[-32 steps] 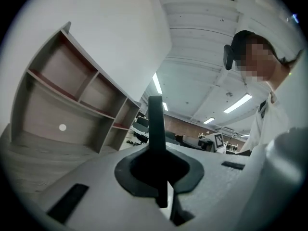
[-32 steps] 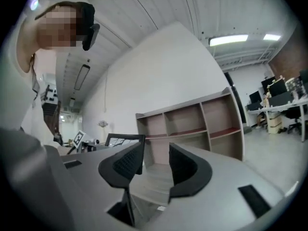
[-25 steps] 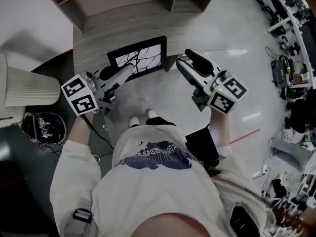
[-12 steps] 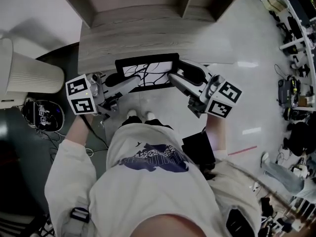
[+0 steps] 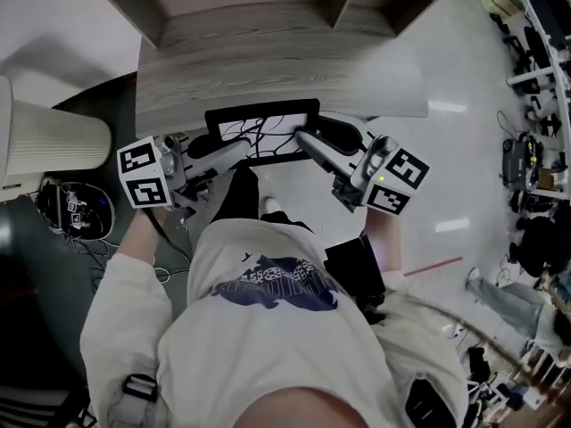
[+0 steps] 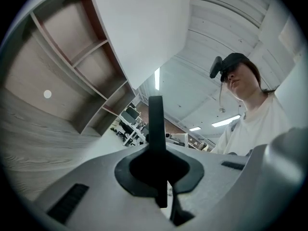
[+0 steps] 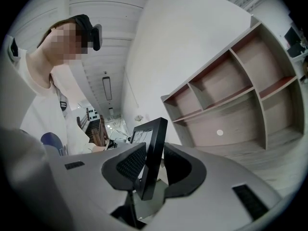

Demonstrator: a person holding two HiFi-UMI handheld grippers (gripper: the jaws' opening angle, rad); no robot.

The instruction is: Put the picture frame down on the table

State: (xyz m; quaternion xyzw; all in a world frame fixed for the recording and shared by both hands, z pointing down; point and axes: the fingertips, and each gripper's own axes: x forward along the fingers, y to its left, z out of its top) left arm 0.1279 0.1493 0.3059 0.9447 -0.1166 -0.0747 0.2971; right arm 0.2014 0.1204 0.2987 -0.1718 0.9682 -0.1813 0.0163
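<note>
A black picture frame (image 5: 263,130) with a white branch drawing is held between both grippers at the front edge of the grey wooden table (image 5: 268,61). My left gripper (image 5: 212,152) is shut on the frame's left edge. The right gripper (image 5: 306,141) is shut on its right edge. In the left gripper view the frame (image 6: 156,124) shows edge-on as a black bar between the left gripper's (image 6: 158,165) jaws. In the right gripper view the frame (image 7: 154,143) stands tilted between the right gripper's (image 7: 153,170) pads. Whether the frame touches the table, I cannot tell.
An open shelf unit (image 5: 241,3) stands along the back of the table. A white ribbed cylinder (image 5: 45,145) stands on the floor at the left. Desks with equipment (image 5: 535,78) fill the far right. The person's body is close to the table's front edge.
The right gripper, apart from the frame one second ago, has come left and shut on its right edge. The frame has shifted slightly onward over the table's front edge.
</note>
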